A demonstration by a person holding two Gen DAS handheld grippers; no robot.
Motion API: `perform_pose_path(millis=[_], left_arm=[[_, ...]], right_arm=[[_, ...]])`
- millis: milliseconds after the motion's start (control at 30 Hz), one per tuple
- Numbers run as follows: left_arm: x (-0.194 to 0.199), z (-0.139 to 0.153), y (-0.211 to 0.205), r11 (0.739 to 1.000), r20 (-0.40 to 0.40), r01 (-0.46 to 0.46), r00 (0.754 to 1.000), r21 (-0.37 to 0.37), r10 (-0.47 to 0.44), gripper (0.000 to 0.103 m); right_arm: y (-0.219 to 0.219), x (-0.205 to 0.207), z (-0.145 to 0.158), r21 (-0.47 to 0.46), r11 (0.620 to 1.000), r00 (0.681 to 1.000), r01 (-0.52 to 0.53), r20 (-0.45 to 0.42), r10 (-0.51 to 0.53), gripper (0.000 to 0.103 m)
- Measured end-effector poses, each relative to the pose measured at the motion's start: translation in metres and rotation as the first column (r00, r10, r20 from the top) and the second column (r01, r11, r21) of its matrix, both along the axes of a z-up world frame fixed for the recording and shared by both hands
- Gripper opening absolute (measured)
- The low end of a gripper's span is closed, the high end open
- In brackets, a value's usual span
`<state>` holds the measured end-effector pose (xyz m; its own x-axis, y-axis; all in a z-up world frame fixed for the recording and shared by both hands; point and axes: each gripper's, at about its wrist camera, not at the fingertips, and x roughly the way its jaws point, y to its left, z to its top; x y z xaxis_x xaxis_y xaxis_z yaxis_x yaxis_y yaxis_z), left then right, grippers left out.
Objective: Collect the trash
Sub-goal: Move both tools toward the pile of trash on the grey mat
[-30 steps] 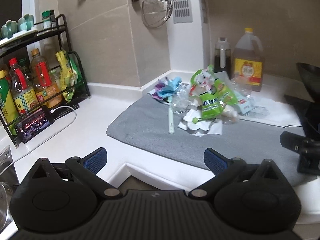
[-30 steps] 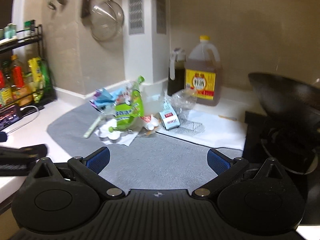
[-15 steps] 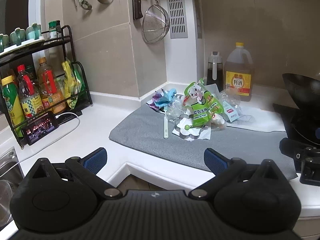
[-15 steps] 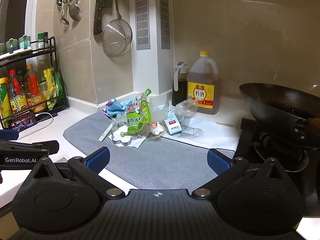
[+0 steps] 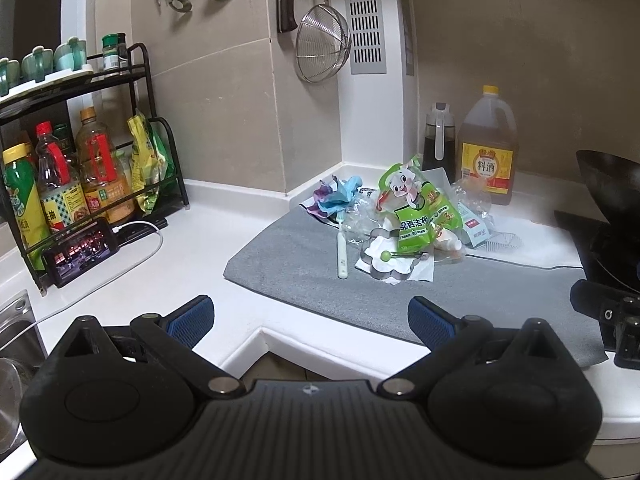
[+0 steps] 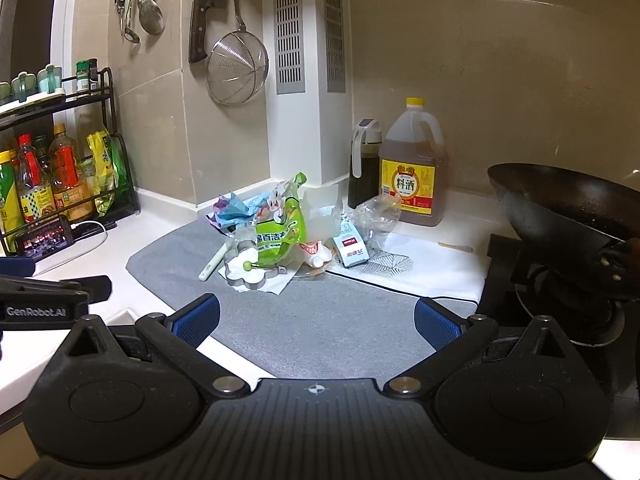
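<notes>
A heap of trash lies on the grey mat (image 5: pixel 304 272) in the counter corner. It holds a green packet (image 5: pixel 416 216) (image 6: pixel 280 232), crumpled blue and purple paper (image 5: pixel 336 196) (image 6: pixel 230 210), clear plastic wrap (image 6: pixel 376 212), a small white carton (image 6: pixel 352 250), a white toothbrush (image 5: pixel 342 254) (image 6: pixel 210 266) and a metal flower mould with a green pin on a napkin (image 5: pixel 390 264) (image 6: pixel 246 270). My left gripper (image 5: pixel 311 318) is open, short of the mat's near edge. My right gripper (image 6: pixel 318 320) is open above the mat's near part, empty.
A rack of sauce bottles (image 5: pixel 60 184) and a phone on a cable (image 5: pixel 80 250) stand at left. An oil jug (image 6: pixel 412 180) and a dark bottle (image 6: pixel 362 168) sit behind the heap. A black wok (image 6: pixel 568 208) rests on the stove at right. Utensils hang on the wall.
Both grippers have drawn back and risen from the heap, so the trash looks smaller and farther. Their fingers stay open. Nothing in the heap has moved.
</notes>
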<state>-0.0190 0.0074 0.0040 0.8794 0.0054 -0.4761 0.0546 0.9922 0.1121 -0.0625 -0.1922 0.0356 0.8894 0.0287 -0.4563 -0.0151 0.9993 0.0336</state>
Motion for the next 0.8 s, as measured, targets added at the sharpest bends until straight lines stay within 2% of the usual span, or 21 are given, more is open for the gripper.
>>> perform_pose_path(millis=[800], left_arm=[[0.016,-0.007,-0.01,0.999,0.001,0.028,1.0,0.027,-0.028,0.103]], right_arm=[[-0.008,0.013,-0.011,0.009,1.0,1.0,0.011,-0.012,-0.011,0.103]])
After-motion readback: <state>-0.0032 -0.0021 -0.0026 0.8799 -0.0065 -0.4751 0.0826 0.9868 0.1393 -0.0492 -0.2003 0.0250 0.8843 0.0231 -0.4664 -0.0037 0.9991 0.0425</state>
